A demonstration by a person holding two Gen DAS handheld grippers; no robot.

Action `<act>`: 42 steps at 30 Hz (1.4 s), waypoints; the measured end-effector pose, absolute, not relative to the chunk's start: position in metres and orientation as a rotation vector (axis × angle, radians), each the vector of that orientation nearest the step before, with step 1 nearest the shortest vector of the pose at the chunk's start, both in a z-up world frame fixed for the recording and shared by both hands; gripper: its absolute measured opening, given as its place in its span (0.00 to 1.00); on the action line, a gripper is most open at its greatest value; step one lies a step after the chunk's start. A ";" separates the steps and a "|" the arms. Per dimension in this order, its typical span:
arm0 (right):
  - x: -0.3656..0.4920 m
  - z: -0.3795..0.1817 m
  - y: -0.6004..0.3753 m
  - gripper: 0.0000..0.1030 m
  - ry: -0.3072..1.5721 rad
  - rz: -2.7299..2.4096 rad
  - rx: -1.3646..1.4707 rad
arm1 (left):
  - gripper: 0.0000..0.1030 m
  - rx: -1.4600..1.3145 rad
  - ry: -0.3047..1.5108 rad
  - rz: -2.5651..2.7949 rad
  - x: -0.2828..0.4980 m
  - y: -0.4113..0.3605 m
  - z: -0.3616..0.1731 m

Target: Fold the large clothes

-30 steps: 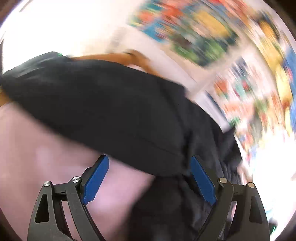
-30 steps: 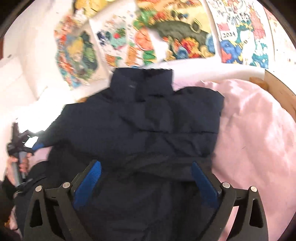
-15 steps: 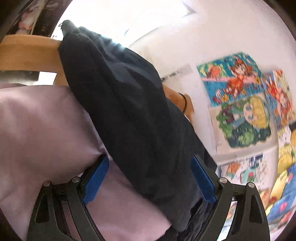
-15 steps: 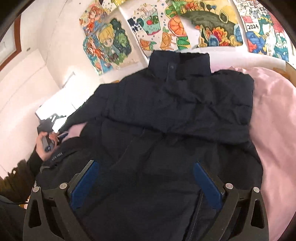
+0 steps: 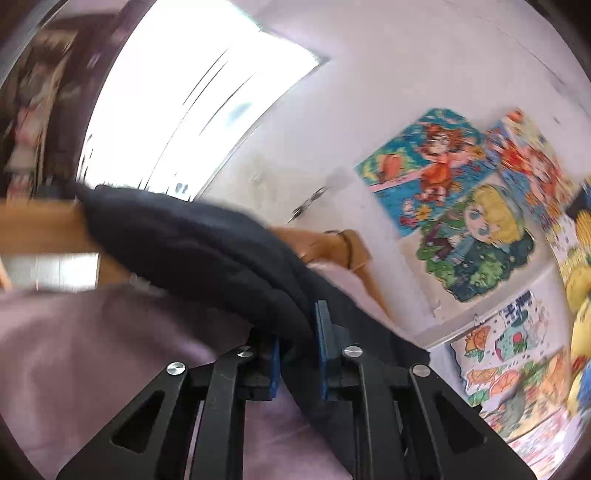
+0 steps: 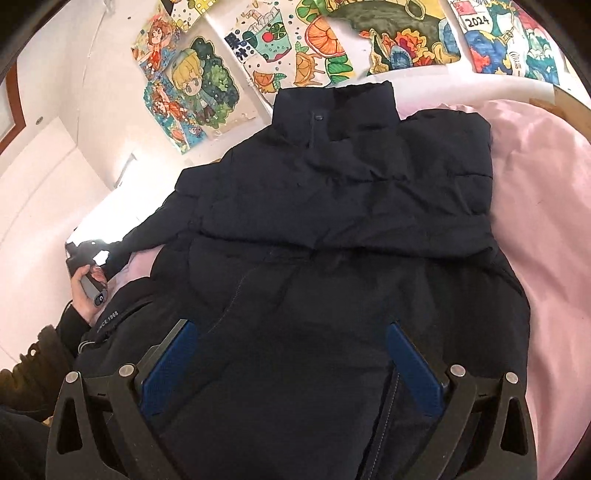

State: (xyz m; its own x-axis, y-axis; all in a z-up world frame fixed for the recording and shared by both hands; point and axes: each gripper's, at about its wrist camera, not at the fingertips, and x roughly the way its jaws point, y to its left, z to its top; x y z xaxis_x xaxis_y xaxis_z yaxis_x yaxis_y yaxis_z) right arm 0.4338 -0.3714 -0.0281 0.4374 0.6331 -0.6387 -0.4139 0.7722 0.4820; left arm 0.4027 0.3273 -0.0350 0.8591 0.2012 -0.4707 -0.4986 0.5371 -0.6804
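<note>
a puffy, quilted dark navy jacket lies spread on a soft pink bed cover, collar toward the wall drawings, one reading "2024". the left gripper has just closed, pinching its sleeve. the right gripper hovers wide open over the hem; bare cover lies at the right.

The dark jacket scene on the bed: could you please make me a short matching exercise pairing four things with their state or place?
Column one:
1. left gripper
2. right gripper
3. pink bedcover
4. drawings

Column two:
A. on the white wall
B. under the dark jacket
C. open, above the jacket
D. shut on the jacket's sleeve

Pairs: 1-D, 2-C, 3-B, 4-A
</note>
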 end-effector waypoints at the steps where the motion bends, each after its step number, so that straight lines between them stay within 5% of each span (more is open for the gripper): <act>1: 0.434 -0.028 -0.372 1.00 0.906 0.659 0.274 | 0.08 -0.879 0.349 0.420 0.406 0.322 -0.026; 10: 0.442 -0.021 -0.397 1.00 0.851 0.557 0.337 | 0.05 -0.460 0.208 0.117 0.447 0.198 0.092; 17: 0.453 -0.017 -0.436 1.00 0.797 0.423 0.409 | 0.05 -0.049 0.213 -0.155 0.476 0.047 0.126; 22: 0.455 -0.022 -0.459 1.00 0.796 0.357 0.457 | 0.04 0.129 0.321 -0.345 0.507 -0.043 0.101; 32: 0.457 -0.037 -0.489 1.00 0.801 0.277 0.498 | 0.07 0.426 0.688 -0.602 0.523 -0.145 -0.034; 35: 0.458 -0.043 -0.494 1.00 0.811 0.265 0.508 | 0.27 0.399 0.762 -0.667 0.518 -0.141 -0.050; 37: 0.459 -0.045 -0.495 1.00 0.818 0.260 0.508 | 0.56 0.378 0.805 -0.720 0.512 -0.136 -0.055; 42: 0.461 -0.049 -0.492 1.00 0.833 0.258 0.492 | 0.72 0.343 0.826 -0.803 0.489 -0.125 -0.051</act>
